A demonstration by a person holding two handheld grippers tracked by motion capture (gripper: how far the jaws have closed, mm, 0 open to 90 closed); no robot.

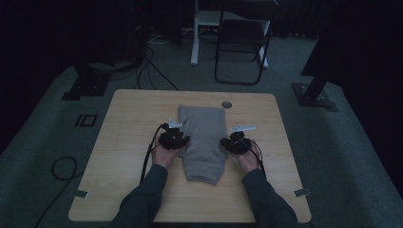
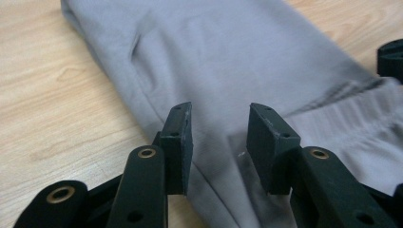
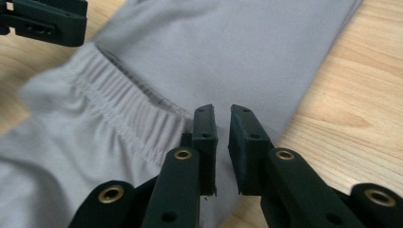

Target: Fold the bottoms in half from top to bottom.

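Two grippers flank folded grey pants [image 1: 203, 142] lying mid table [image 1: 128, 142], elastic waistband toward the person. Left gripper [image 2: 219, 137]: jaws approx. half open over the pants' left edge w/ cloth under the gap, not pinched; right gripper [image 3: 222, 142]: jaws nearly together, narrow gap, at the right edge, nothing clamped. No brand, label or writing readable on pants or grippers.

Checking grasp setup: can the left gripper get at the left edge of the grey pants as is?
Probably yes. The left gripper has its jaws apart right over the folded edge of the grey pants, with nothing between. The right gripper sits at the opposite edge.
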